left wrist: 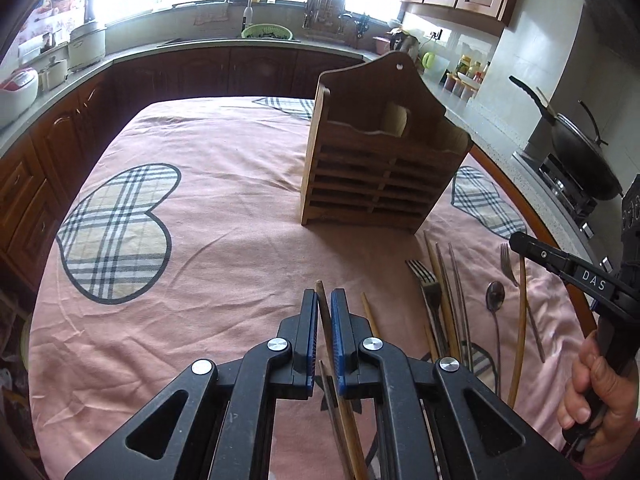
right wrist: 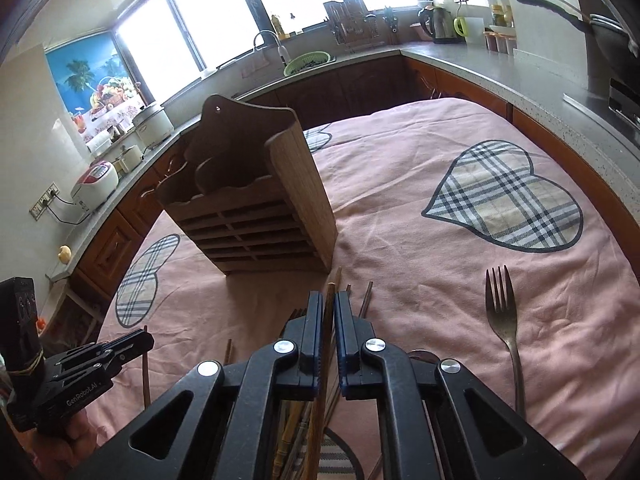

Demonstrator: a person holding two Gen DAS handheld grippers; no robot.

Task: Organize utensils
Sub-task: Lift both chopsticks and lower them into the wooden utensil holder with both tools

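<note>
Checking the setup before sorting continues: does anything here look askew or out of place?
The wooden holder stands upright, apparently empty. One fork lies alone, apart from the loose pile of utensils on the cloth. Nothing looks spilled or damaged.

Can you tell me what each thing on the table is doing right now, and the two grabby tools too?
left tool: shut on a wooden chopstick.
right tool: shut on a brown chopstick.
wooden holder: upright on the pink cloth, compartments look empty.
fork: lying flat, apart from the pile.
spoon: lying flat among the loose utensils.
</note>
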